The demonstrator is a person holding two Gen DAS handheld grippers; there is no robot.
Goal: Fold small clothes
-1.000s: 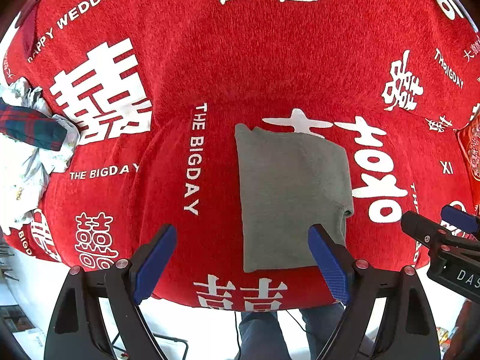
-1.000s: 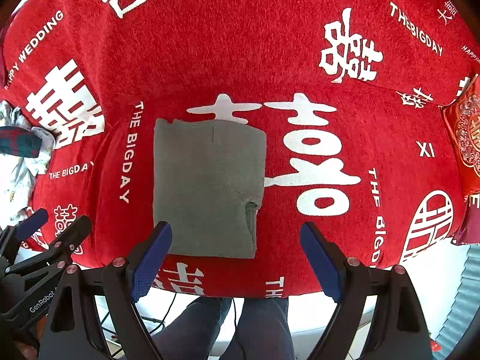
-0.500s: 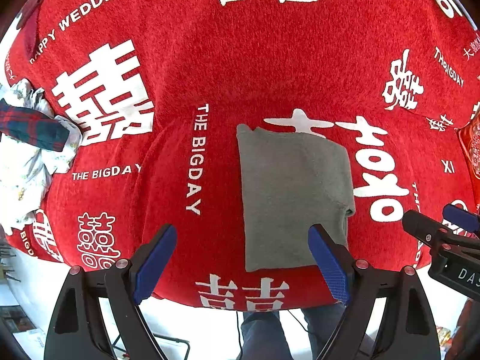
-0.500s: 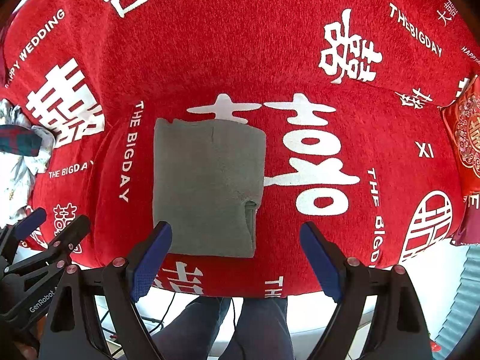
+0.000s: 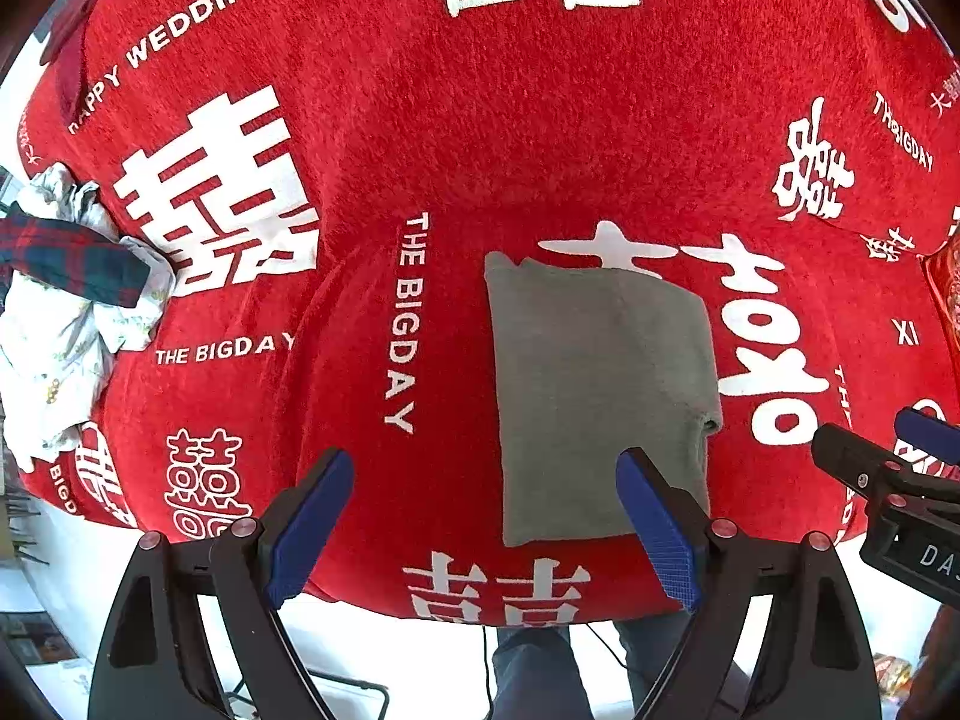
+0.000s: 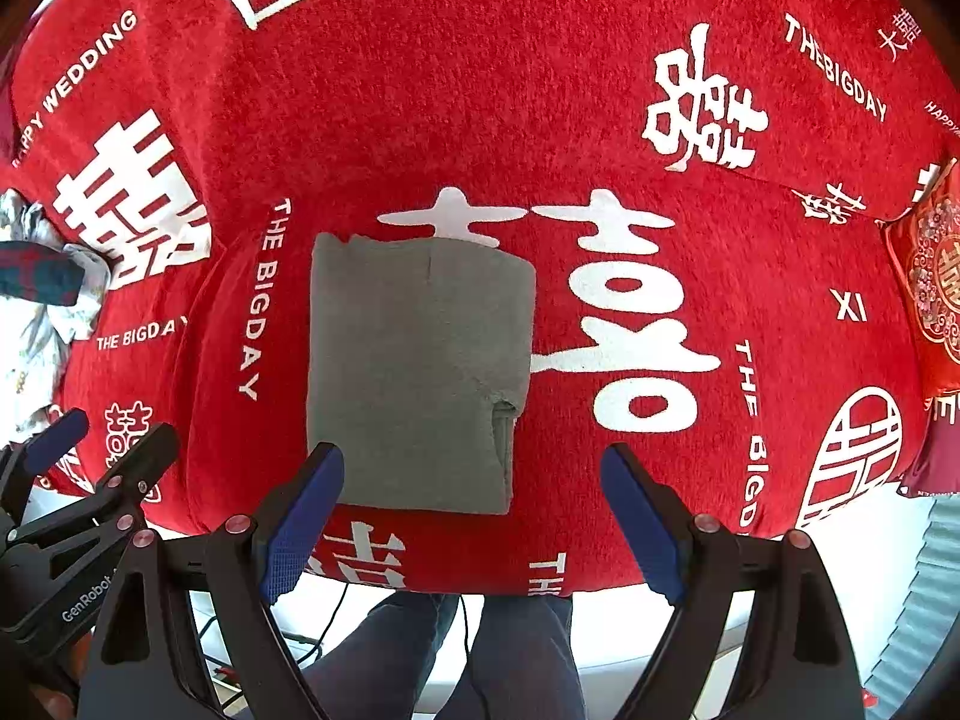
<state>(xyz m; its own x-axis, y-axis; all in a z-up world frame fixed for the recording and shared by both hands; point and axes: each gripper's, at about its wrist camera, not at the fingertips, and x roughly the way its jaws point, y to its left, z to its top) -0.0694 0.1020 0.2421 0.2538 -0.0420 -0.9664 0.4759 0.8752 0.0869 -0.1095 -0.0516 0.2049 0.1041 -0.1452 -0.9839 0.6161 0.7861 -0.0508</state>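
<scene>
Above the folded grey garment (image 5: 600,396), left gripper (image 5: 486,531) and right gripper (image 6: 474,516) hover wide open, empty.

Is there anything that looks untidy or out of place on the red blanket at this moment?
Mostly no. The grey garment lies flat, folded into a neat rectangle; only a small flap sticks out on its right edge. At the far left, a crumpled heap of clothes lies unfolded. Both grippers, left and right, are open.

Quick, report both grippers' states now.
Left gripper: open, holding nothing, above the red blanket.
Right gripper: open, holding nothing, not touching the folded grey garment.
</scene>
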